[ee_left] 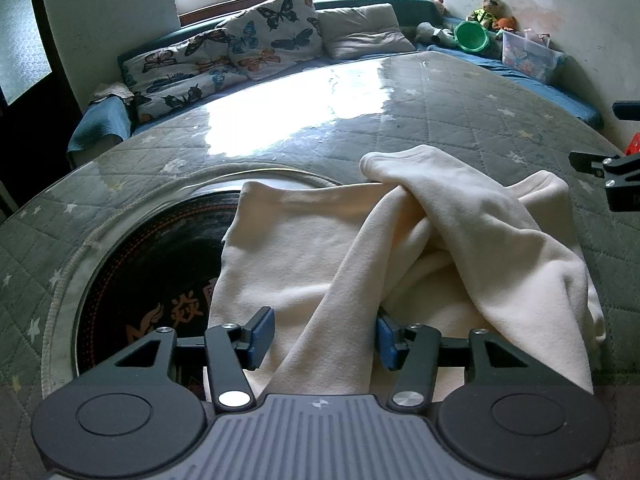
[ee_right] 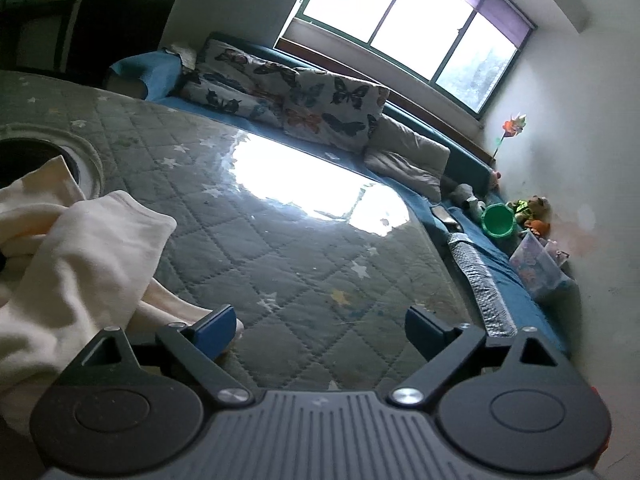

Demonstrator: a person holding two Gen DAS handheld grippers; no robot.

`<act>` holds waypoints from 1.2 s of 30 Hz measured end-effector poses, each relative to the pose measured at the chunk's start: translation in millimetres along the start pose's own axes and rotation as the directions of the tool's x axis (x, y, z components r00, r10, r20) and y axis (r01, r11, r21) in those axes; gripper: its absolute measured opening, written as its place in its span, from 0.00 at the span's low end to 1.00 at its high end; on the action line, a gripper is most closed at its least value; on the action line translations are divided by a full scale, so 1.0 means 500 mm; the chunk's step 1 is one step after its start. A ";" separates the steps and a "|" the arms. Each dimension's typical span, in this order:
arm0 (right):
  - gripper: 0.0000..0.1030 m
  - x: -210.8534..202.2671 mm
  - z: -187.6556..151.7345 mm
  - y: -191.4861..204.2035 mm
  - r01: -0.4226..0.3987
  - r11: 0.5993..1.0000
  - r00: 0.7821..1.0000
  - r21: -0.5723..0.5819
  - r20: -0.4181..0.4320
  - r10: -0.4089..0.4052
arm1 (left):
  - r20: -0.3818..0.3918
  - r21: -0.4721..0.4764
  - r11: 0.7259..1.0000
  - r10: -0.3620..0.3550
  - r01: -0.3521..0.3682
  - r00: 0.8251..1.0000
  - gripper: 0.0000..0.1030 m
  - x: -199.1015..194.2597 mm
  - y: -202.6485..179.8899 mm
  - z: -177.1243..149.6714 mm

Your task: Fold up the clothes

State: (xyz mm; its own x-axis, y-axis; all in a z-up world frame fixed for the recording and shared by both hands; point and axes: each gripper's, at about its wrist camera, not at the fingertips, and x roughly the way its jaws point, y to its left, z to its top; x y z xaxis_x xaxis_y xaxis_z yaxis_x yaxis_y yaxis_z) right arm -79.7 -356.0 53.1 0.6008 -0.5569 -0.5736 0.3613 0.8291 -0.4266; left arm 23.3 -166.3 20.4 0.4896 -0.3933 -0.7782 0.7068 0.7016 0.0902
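A cream garment [ee_left: 328,256] lies on the glass-topped quilted table [ee_left: 460,120], its two sleeves crossed over the body. My left gripper [ee_left: 325,336] is open just above the garment's near edge, with one sleeve running between its blue pads [ee_left: 262,338]; the jaws stand wide apart. The right gripper [ee_left: 616,176] shows at the far right edge of the left wrist view. In the right wrist view the right gripper [ee_right: 320,326] is open and empty over bare table [ee_right: 304,264], and the garment [ee_right: 80,256] lies to its left, by the left pad [ee_right: 214,326].
A round dark inset with orange lettering [ee_left: 152,280] sits in the table under the garment's left side. Behind the table runs a blue bench with butterfly cushions [ee_left: 256,36], a grey pillow [ee_left: 364,32], a green bowl [ee_left: 472,36], toys and a plastic box [ee_left: 528,56].
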 end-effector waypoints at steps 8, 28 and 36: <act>0.92 0.004 -0.001 -0.001 0.007 1.000 1.000 -0.002 -0.001 -0.007 | -0.002 -0.001 1.000 0.002 -0.002 1.000 0.56 0.002 0.002 0.002; 0.90 -0.031 0.014 0.047 -0.209 0.978 0.977 0.019 0.041 0.209 | 0.038 -0.017 1.000 -0.014 0.015 0.999 0.38 -0.023 0.015 0.007; 0.72 -0.053 0.022 0.069 -0.444 0.893 0.895 0.081 0.084 0.437 | 0.071 0.006 0.999 -0.037 0.037 0.997 0.38 -0.047 0.014 0.012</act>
State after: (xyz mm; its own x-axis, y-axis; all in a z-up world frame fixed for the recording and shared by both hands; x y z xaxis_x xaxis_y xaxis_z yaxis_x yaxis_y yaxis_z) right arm -75.0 -312.0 61.3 0.7556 -0.1318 -0.6416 0.1136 0.9911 -0.0698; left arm 19.6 -155.6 43.1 0.4977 -0.4602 -0.7352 0.7274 0.6831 0.0648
